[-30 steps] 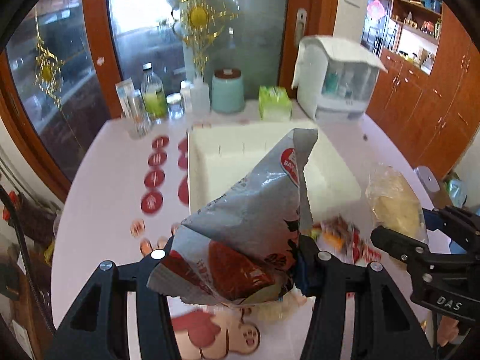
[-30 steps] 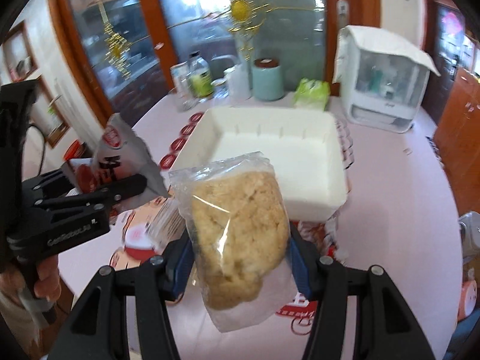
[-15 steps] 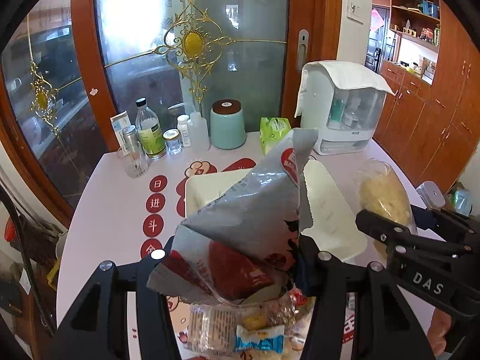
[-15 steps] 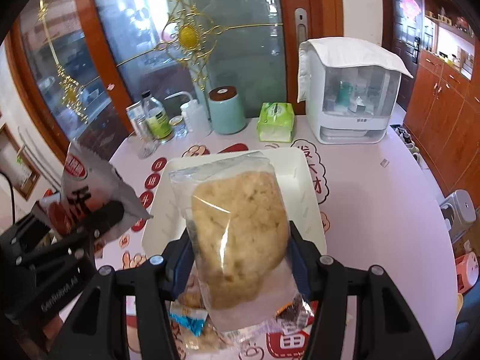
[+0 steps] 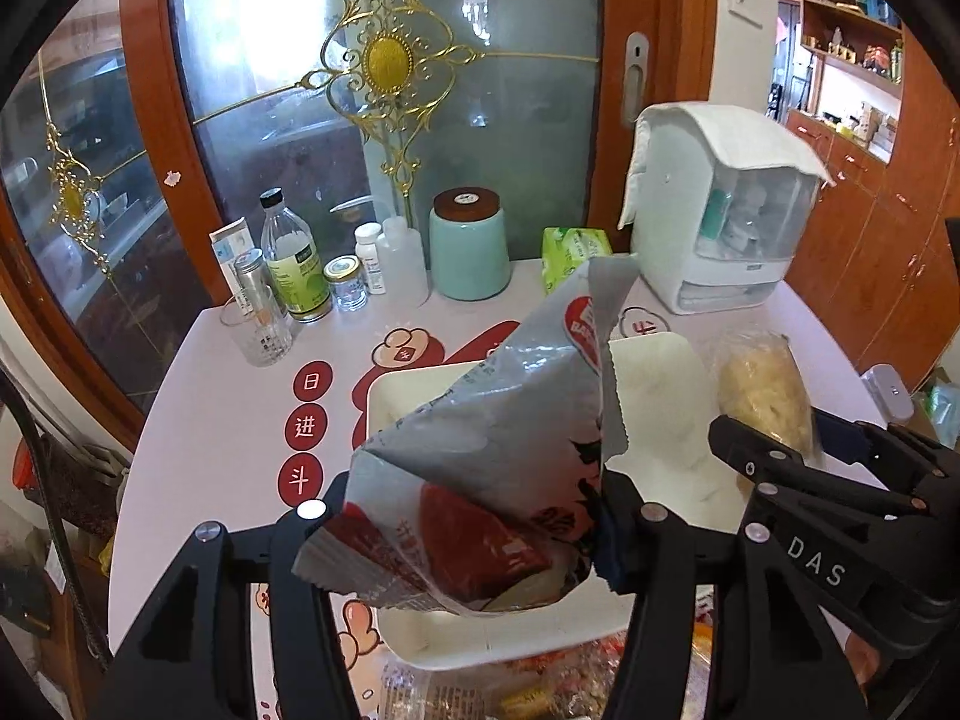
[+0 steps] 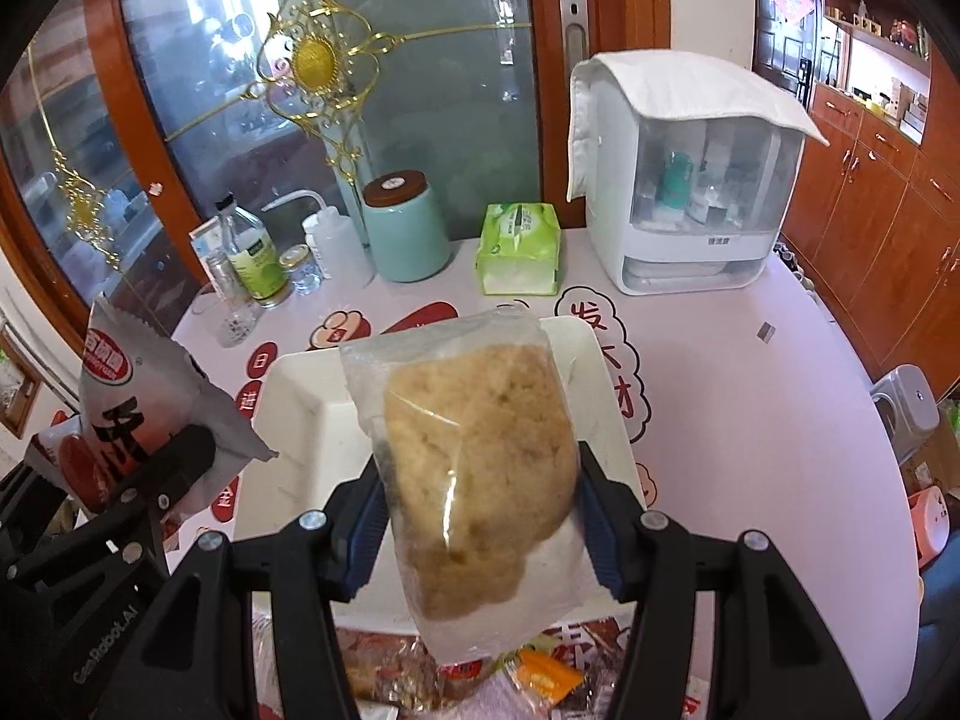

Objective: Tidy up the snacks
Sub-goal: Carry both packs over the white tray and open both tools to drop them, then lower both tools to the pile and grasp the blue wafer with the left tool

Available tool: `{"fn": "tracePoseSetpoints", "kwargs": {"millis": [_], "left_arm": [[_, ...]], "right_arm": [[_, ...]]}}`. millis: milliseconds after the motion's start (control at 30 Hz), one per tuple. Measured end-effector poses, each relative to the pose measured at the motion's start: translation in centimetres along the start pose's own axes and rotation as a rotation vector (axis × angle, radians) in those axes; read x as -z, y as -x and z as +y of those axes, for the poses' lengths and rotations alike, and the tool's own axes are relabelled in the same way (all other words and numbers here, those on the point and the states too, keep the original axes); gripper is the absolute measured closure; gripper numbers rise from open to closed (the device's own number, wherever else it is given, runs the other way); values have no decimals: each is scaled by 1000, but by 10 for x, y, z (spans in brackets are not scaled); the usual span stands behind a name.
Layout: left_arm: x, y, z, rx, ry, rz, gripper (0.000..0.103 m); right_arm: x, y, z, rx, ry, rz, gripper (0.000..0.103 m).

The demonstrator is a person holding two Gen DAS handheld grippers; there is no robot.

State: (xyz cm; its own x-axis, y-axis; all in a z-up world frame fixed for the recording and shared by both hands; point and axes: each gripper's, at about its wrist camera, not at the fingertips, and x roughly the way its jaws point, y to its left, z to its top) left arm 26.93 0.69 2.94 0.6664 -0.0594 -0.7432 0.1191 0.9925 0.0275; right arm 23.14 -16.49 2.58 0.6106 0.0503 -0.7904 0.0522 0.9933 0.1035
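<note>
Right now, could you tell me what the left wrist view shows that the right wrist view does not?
Only the left wrist view shows the silver snack bag head-on, clamped in the left gripper. Only the right wrist view shows the clear bag of crumbly snack head-on in the right gripper, and the orange packet in the loose snack pile below. Both show the white tray, the teal canister and the green tissue pack.

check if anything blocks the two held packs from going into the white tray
Nothing visible does. The left gripper holds the grey pack and the right gripper the clear pack, both above the white tray, whose visible floor looks bare. The loose snacks lie at its near edge, outside it.
</note>
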Motion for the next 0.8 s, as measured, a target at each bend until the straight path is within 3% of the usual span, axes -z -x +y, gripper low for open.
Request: {"fn": "tracePoseSetpoints", "kwargs": {"millis": [67, 133, 233, 800], "left_arm": [[1, -10, -1, -14, -3, 11, 40], [1, -15, -1, -32, -10, 10, 21], [3, -15, -3, -66, -26, -16, 11], [20, 2, -3, -59, -33, -48, 10]], "right_arm": [[-1, -10, 0, 11, 2, 6, 45], [-2, -18, 0, 18, 10, 11, 45], [-2, -25, -3, 18, 13, 13, 43], [17, -28, -16, -25, -16, 75, 41]]}}
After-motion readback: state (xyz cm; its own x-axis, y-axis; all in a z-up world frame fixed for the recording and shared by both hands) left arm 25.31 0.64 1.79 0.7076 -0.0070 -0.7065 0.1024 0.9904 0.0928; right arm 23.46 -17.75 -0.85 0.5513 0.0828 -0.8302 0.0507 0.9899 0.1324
